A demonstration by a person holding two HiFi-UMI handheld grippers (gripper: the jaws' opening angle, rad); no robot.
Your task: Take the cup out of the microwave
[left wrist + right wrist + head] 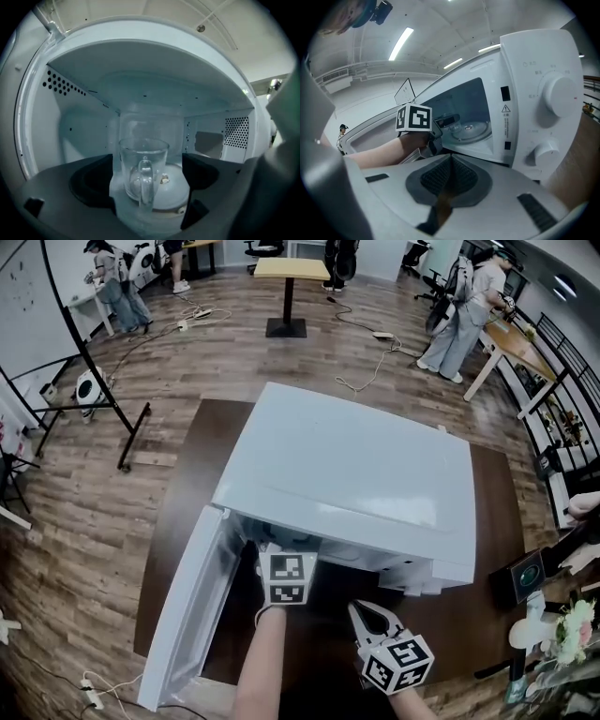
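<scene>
Microwave (356,474) on the dark table (469,615), door (187,615) swung wide open to the left, and the left tongs (281,557) are right in the mouth of the oven, marker cube up top, tips hidden under the roof in the head view.

The left gripper view shows the clear glass cup (143,164) standing upright on the round glass turntable (176,199), deep in the cavity. Its long axis is vertical, open mouth up, and the handle points straight out toward the door opening, dead at the camera. The left tongs (147,185) are spread wide with a dark pad on each side of the cup. The cup sits in the gap between them, a slice of turntable showing between it and the right pad; the left pad is very close, and I can't tell if it touches.

Over to the right tongs (368,617): out in front of the oven, below its front edge, well apart from the cup. In the right gripper view the two ribbed pads (440,176) are pressed together with nothing between them. That view also catches the left tongs (440,125) reaching in over the turntable (471,131), with two white knobs (555,96) on the control panel to the right.
</scene>
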